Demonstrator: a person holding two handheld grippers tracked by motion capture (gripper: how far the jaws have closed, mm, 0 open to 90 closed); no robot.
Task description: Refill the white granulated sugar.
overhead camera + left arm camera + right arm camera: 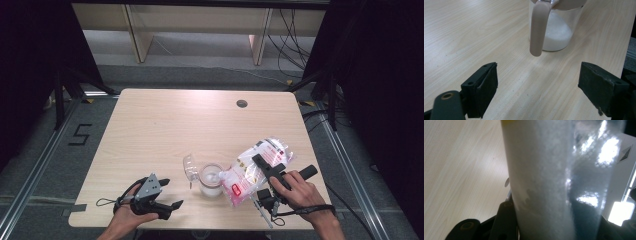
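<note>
Pouring stage, left to right: left gripper [167,197], jaws apart and empty, rests near the table's [150,130] front edge; the lidded jar [211,180], partly filled with white granules, stands mid-front; right gripper [266,167] clamps the tilted bag [245,175], still holding granules.

White-and-red bag [255,170], beige-handled clear jar [210,180]

On one wooden worktop [165,120]: one clear jar [210,181] part-filled with white grains, one clear lid [190,169] lying just beside it, one plastic bag [250,172] of white grains, and two hand-held grippers, left gripper [167,195] and right gripper [261,167].
</note>
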